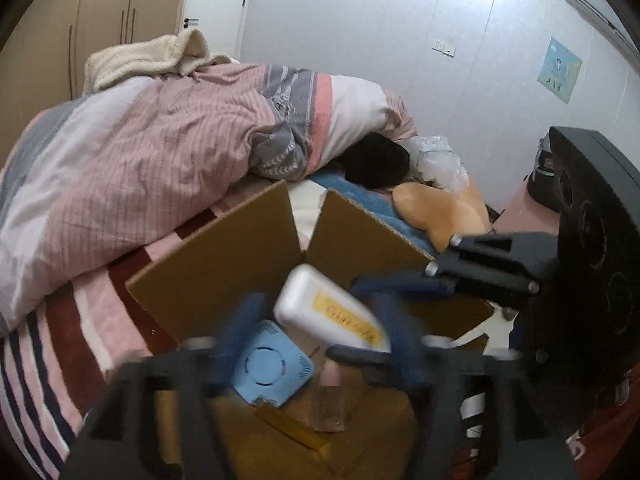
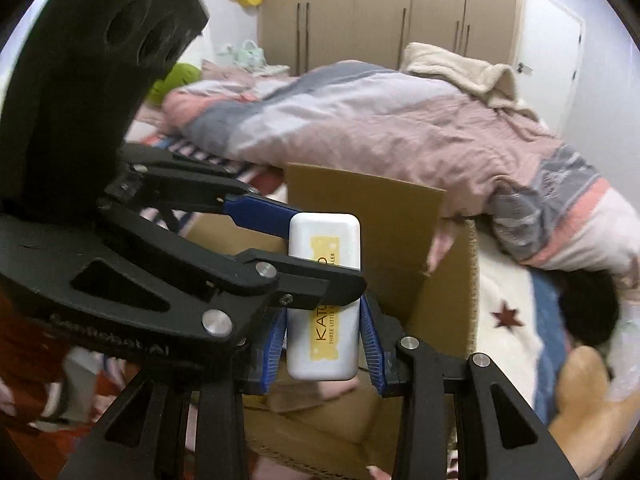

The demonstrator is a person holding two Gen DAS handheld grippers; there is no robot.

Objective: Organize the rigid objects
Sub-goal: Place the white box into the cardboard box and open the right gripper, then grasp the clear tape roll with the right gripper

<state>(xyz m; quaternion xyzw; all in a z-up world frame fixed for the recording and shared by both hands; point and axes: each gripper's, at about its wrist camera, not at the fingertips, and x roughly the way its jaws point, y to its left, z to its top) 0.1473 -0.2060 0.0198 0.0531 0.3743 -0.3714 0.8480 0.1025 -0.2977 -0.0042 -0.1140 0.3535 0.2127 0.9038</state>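
Showing as smooth, faintly glossy white plastic with a matt yellow paper label: the white case [image 2: 323, 300], centre of the frame. Looking like matt black plastic with shiny metal rivets and ribbed blue pads: the right claw [image 2: 323, 344] at lower centre, and the left claw [image 2: 320, 256] coming in from the left. Reading as plain matt brown corrugated card: the cardboard box [image 1: 224, 248], mid-frame. Appearing as smooth pale-blue plastic, finely perforated: the blue device [image 1: 272, 368], lower centre. Lying rumpled as soft matt striped cloth: the duvet [image 1: 160, 140], left. Looking nubbly and fleecy: the cream blanket [image 1: 148, 60], upper left. Gleaming slightly as smooth wood-look panels: the wardrobe [image 2: 380, 8], top.
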